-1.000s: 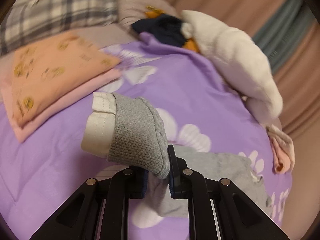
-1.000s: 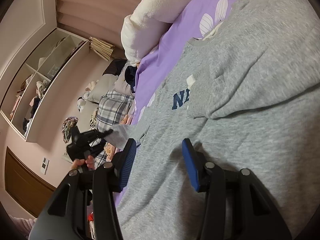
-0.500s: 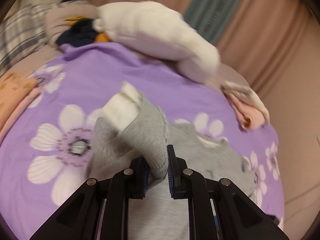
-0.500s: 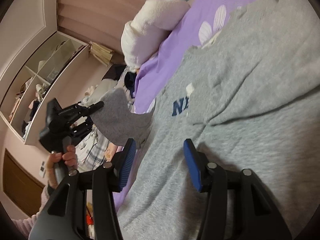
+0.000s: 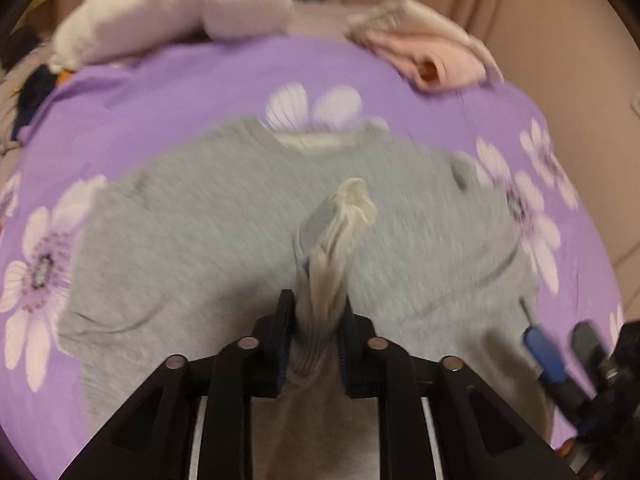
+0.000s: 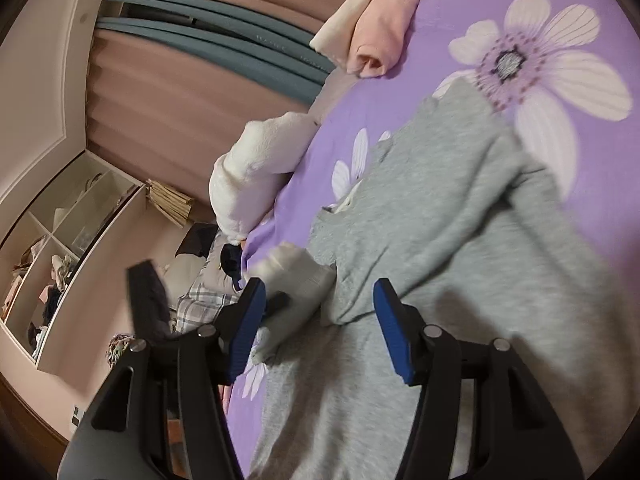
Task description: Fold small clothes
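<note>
Left tool [image 5: 312,334]: jaws have just been opening, sleeve cuff [image 5: 340,232] still pinched between the pads, cream lining showing.
Right tool [image 6: 320,328]: jaws have just been widening; nothing between them, hovering over the shirt's lower edge.
Change: a second ago the cuff hung out over bare purple bedspread [image 5: 180,92]; now it sits above the middle of the chest.
Garment: grey sweatshirt [image 5: 192,232] lies flat on the bed, neckline pointing away.
Reading: sleeve fold looks nearly laid; release seems under way.
Next, likely: other sleeve, then hem upward.
Nearby: rolled pink garment [image 5: 432,60], white plush pillow [image 5: 172,4].
</note>
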The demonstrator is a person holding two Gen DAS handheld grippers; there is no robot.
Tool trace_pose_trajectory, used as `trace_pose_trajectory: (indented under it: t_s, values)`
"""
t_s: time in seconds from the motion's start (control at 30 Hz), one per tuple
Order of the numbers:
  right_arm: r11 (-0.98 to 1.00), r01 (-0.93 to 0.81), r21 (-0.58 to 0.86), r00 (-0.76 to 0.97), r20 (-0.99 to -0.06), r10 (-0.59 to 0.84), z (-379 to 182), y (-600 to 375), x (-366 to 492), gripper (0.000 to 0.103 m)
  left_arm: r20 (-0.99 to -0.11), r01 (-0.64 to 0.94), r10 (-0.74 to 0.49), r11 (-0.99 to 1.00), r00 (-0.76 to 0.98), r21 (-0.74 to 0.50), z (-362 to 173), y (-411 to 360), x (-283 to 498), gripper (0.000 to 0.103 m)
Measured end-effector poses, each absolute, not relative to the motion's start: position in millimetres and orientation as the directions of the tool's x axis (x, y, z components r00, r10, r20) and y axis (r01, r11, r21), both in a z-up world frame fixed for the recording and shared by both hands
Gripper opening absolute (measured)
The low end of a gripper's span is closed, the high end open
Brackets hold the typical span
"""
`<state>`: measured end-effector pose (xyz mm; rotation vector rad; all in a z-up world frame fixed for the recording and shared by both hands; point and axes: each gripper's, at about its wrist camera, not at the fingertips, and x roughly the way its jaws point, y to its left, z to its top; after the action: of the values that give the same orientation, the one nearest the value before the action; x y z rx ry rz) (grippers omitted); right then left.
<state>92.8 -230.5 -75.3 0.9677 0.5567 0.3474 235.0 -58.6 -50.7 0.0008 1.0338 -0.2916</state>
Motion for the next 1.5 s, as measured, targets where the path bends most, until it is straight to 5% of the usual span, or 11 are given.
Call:
trace_pose_trajectory:
  t_s: [0.13,0.33,0.93,1.1,1.3,1.5]
  values:
    - [0.566,-0.020,0.824,0.814,-0.315,0.488,-71,-238,81,0.060,-0.836,0.318,-0.291,0.936,0.465,-0.149,-47,-65,216,0.074]
    - [0.609,-0.001,0.793,0.774,-0.385,0.502,-72,-229,87,0.061,-0.793,0.338,-0.273,0.937,0.544,-0.091,-25,-37,174,0.082]
    - [0.777,-0.004,0.629,0.585,-0.629,0.513,-87,-152,181,0.061,-0.805,0.150,-0.254,0.967,0.536,-0.205,-56,77,124,0.083]
    - [0.844,-0.039,0.534,0.563,-0.687,0.460,-77,-128,198,0.027,-0.809,0.103,-0.251,0.967,0.531,-0.232,-64,97,128,0.083]
    - [0.918,-0.048,0.394,0.501,-0.786,0.363,-70,-105,226,0.011,-0.789,0.079,-0.289,0.952,0.542,-0.294,-63,115,130,0.083]
    - [0.894,-0.256,0.369,0.582,-0.680,0.447,14,-49,237,0.008,-0.781,0.056,-0.292,0.947,0.552,-0.315,-61,126,133,0.083]
